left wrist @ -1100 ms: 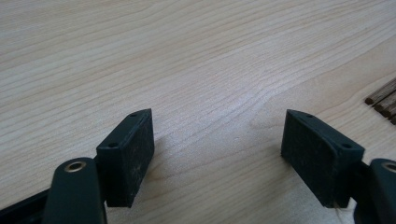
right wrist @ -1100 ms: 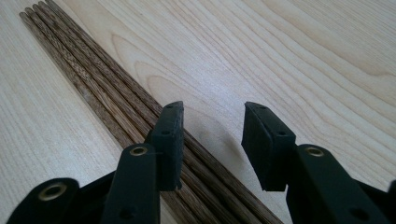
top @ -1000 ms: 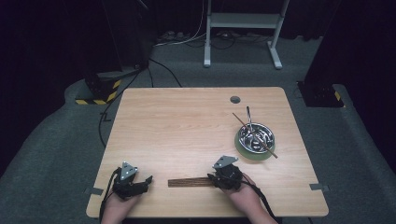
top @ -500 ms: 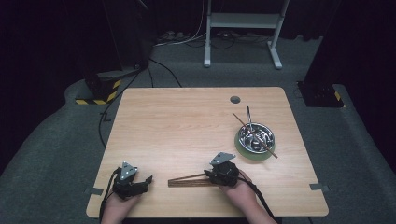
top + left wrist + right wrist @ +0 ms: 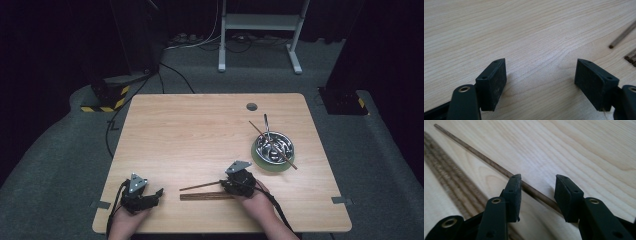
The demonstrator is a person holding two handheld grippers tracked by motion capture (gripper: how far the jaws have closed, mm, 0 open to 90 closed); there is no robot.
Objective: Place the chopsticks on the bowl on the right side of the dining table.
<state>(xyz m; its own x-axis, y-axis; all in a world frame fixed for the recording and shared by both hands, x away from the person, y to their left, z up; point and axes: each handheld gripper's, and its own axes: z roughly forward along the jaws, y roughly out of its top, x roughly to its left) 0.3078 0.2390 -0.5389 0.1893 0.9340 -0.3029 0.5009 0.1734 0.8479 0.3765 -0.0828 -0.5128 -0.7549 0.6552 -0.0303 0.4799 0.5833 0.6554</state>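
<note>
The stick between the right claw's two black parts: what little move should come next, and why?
Probably close the right claw on the stick. The stick runs slanting between its jaws, which stand apart with a gap beside it, so nothing grips it yet. The other sticks lie flat on the table nearby, and the left claw is open over bare wood.

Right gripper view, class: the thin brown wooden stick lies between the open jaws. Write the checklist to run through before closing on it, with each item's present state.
1. Right gripper jaws open: ok.
2. Thin brown wooden stick passes between the jaws: ok.
3. Stick centred in the gap: not ok, it sits against one jaw.
4. Flat bundle of dark wooden sticks outside the jaws: ok.
5. Left gripper open and apart from the stick: ok.
6. Path to the metal bowl on its green plate free: cannot tell.
</note>
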